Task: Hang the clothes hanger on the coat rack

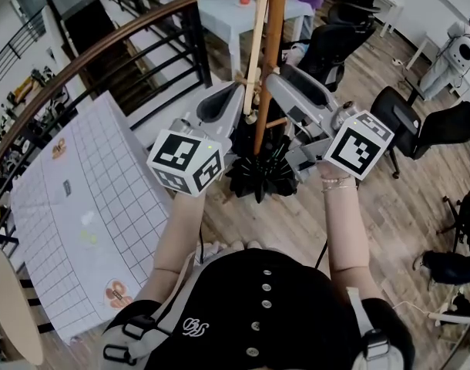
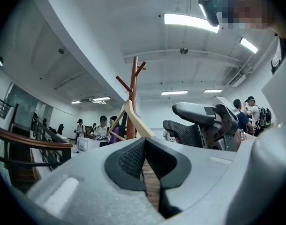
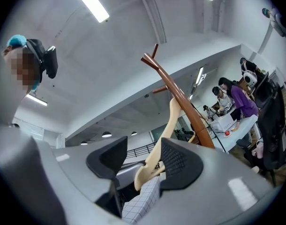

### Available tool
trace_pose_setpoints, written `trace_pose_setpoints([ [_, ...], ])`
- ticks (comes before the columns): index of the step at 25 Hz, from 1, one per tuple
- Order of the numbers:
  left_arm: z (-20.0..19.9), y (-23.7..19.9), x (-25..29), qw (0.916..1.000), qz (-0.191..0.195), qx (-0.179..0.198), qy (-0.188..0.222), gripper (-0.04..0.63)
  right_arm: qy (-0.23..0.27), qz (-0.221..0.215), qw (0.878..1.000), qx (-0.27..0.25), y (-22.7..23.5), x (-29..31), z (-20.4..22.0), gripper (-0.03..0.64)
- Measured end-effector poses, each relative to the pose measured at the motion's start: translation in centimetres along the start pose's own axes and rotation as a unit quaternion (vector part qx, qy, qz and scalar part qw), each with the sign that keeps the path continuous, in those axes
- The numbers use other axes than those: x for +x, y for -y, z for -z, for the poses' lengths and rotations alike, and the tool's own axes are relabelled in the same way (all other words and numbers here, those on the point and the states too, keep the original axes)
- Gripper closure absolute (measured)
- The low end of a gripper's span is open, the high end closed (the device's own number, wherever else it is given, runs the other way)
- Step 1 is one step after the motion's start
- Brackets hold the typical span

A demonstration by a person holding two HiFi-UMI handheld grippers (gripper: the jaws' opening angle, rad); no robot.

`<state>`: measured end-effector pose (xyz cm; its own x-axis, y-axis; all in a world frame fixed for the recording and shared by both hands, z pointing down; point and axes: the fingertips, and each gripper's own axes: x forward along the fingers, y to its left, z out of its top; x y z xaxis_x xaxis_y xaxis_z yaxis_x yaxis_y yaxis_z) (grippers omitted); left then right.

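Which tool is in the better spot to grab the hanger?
Probably the right tool: the end of the wooden hanger sits between its open jaws. The left tool looks shut, with the hanger beyond its tips.

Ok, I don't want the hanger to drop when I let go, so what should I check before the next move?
1. Hanger between the jaws of the right hand-held gripper: ok, the end of the wooden hanger sits there.
2. Firm grip on it: not ok, the jaws stand apart and one pad is clear of the wood.
3. Left hand-held gripper free: ok, shut on nothing.
4. Hook over a peg of the coat rack: cannot tell, the hook is not visible.
5. Hanger close to the pole: ok, it lies right by it in the head view.
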<state>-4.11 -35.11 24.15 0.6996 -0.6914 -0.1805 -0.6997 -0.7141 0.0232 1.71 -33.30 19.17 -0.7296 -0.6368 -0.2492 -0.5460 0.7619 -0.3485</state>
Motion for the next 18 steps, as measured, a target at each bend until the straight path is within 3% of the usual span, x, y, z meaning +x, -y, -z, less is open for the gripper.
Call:
trace_pose_setpoints([
  [7,1.8,-0.1,-1.8,0.9996,-0.014,-0.021,-0.009,0.597,-0.014,-0.001,1.000,-0.014,-0.3,-1.4,2.9,0.498],
  [11,3.2,0.1,-2.7,0.9992,-0.014,-0.033,-0.018,0.597,-0.030,0.002,0.999,-0.012,-0.3,-1.7,4.8,0.500],
  [18,5.5,0.9,-3.9,0.9978,-0.011,-0.051,-0.041,0.597,-0.028,0.030,0.999,-0.002,0.3,-2.9,6.8,0.581],
])
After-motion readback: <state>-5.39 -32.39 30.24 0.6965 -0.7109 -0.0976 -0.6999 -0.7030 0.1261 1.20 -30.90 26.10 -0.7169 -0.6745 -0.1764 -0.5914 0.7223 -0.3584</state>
